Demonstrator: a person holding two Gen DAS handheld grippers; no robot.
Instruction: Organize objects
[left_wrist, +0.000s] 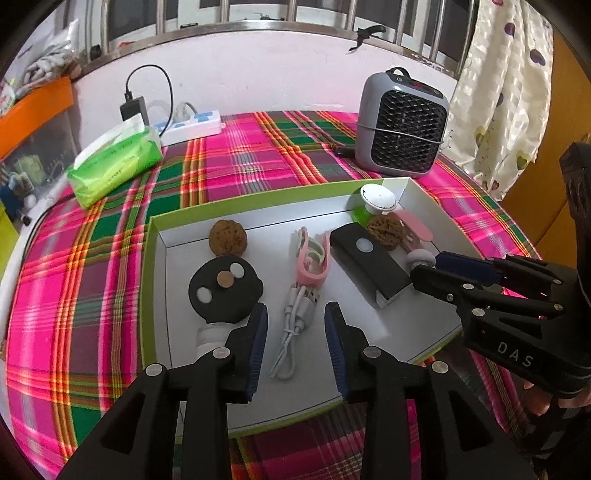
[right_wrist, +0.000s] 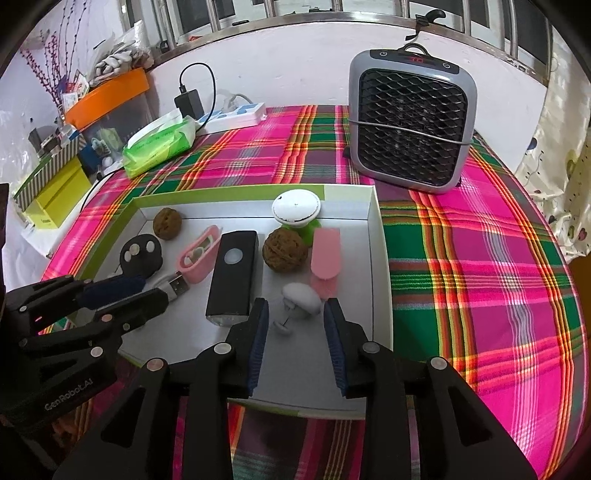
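Observation:
A shallow white box with a green rim (left_wrist: 159, 236) (right_wrist: 376, 258) holds the small items. My left gripper (left_wrist: 296, 314) (right_wrist: 155, 290) hangs open over its near side, and a white USB cable (left_wrist: 295, 317) lies between the fingers without touching the pads. My right gripper (right_wrist: 296, 310) (left_wrist: 428, 266) is open around a small white mushroom-shaped knob (right_wrist: 301, 299) (left_wrist: 417, 258) on the box floor. Also in the box are a black rectangular lamp (left_wrist: 369, 266) (right_wrist: 234, 273), a black round disc (left_wrist: 225, 286), a pink case (left_wrist: 312, 258), two walnuts (left_wrist: 224, 238) (right_wrist: 284, 251) and a pink brush (right_wrist: 325, 254).
The box rests on a pink and green plaid cloth (right_wrist: 480, 258). A grey fan heater (right_wrist: 410, 122) stands behind it at the right. A green tissue pack (left_wrist: 114, 162) and a white power strip (left_wrist: 192, 125) lie at the back left, under a window sill.

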